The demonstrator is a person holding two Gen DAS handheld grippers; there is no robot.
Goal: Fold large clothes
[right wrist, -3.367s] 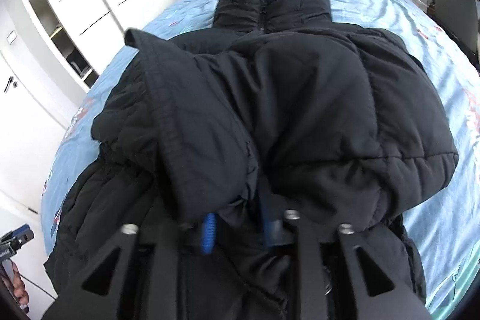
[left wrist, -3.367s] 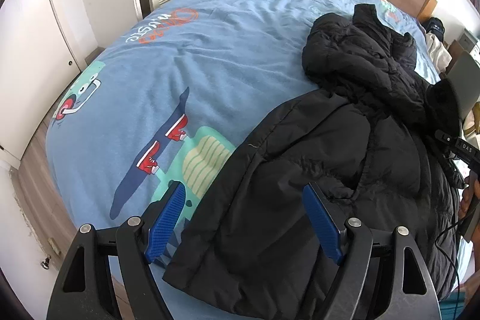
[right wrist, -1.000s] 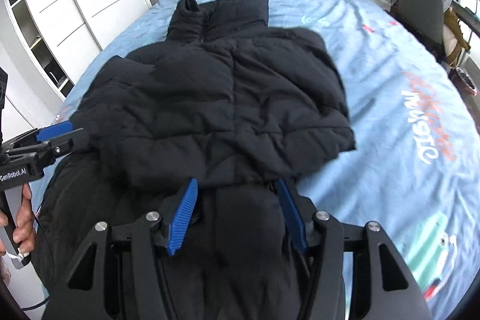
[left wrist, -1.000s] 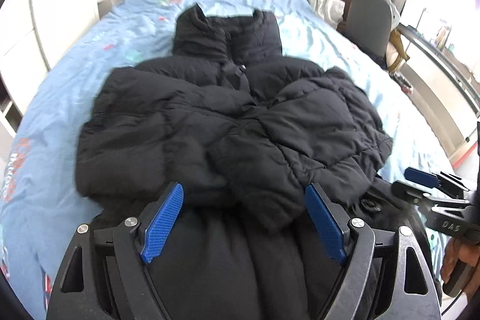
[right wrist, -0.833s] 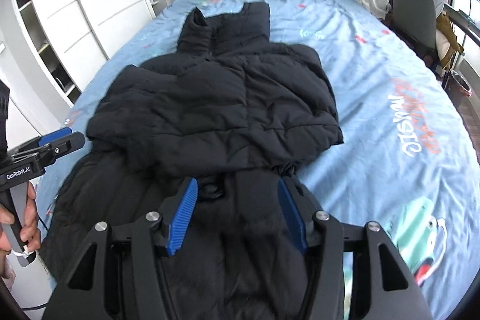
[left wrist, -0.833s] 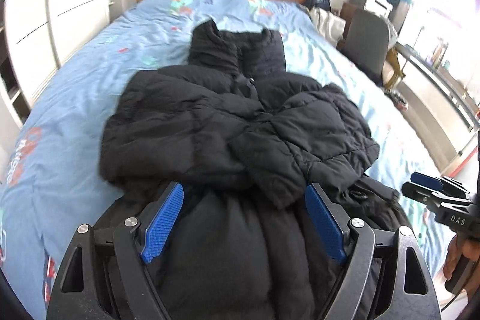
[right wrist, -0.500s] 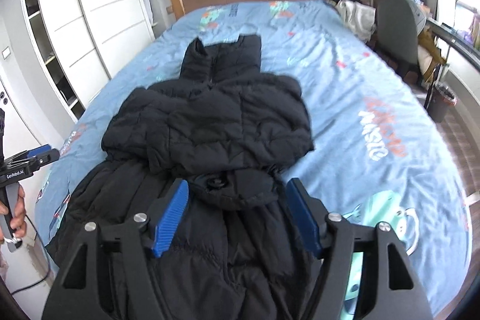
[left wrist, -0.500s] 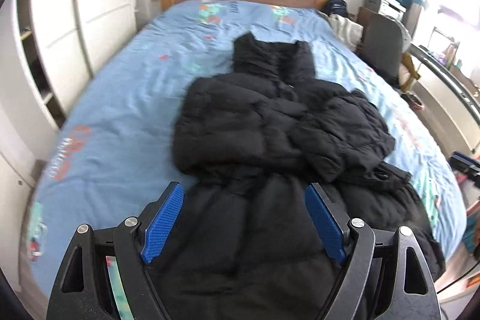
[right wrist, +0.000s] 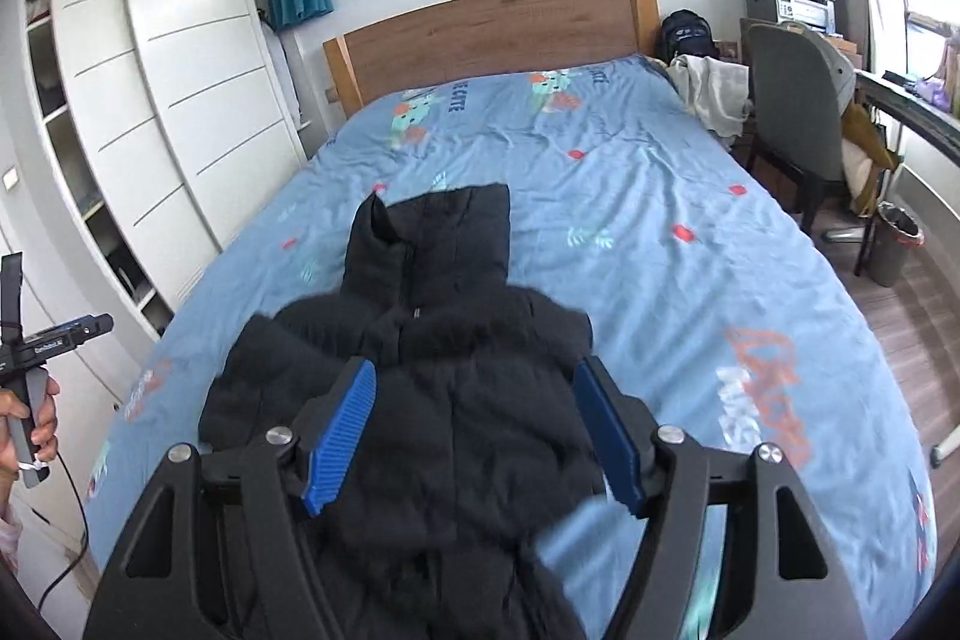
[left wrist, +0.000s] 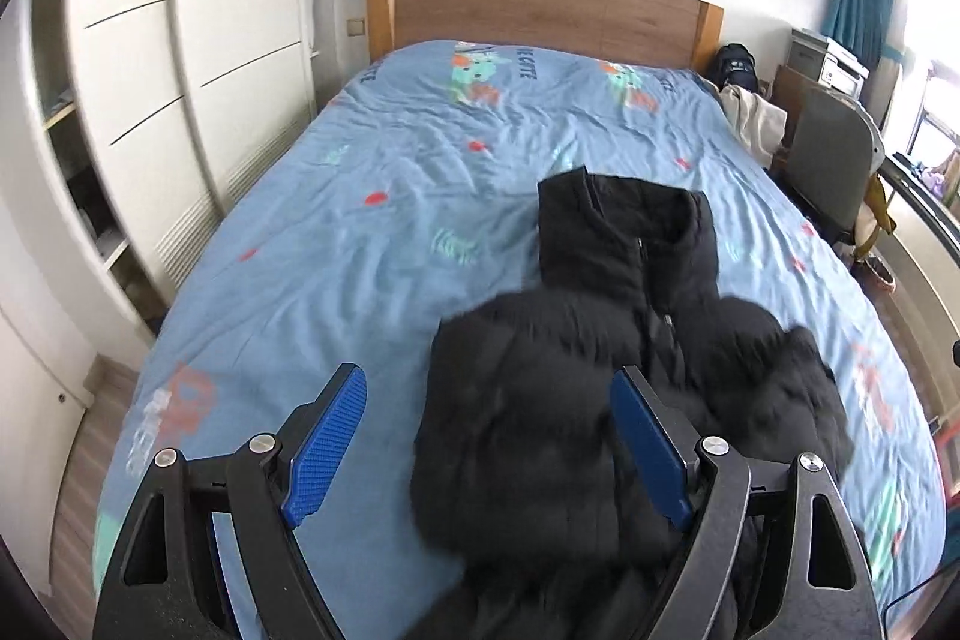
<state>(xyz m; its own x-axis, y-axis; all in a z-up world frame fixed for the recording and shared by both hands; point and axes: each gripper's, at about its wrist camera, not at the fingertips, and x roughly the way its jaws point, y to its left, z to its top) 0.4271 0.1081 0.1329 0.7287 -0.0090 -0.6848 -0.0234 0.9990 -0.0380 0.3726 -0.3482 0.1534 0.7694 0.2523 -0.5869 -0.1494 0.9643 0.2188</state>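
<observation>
Nearest, left claw (left wrist: pixel 489 451) spread wide and pinching nothing, right claw (right wrist: pixel 474 436) likewise spread and empty, both hovering above the lower part of the black puffer jacket (left wrist: pixel 570 400). Beyond the pads, jacket lying front-up near the foot of the blue bed (left wrist: pixel 360 220), both sleeves (right wrist: pixel 264 376) apparently already folded across the chest, collar (right wrist: pixel 432 238) pointing toward the wooden headboard (right wrist: pixel 492 34). Probably midway: body not yet folded up from the hem into a compact bundle.
</observation>
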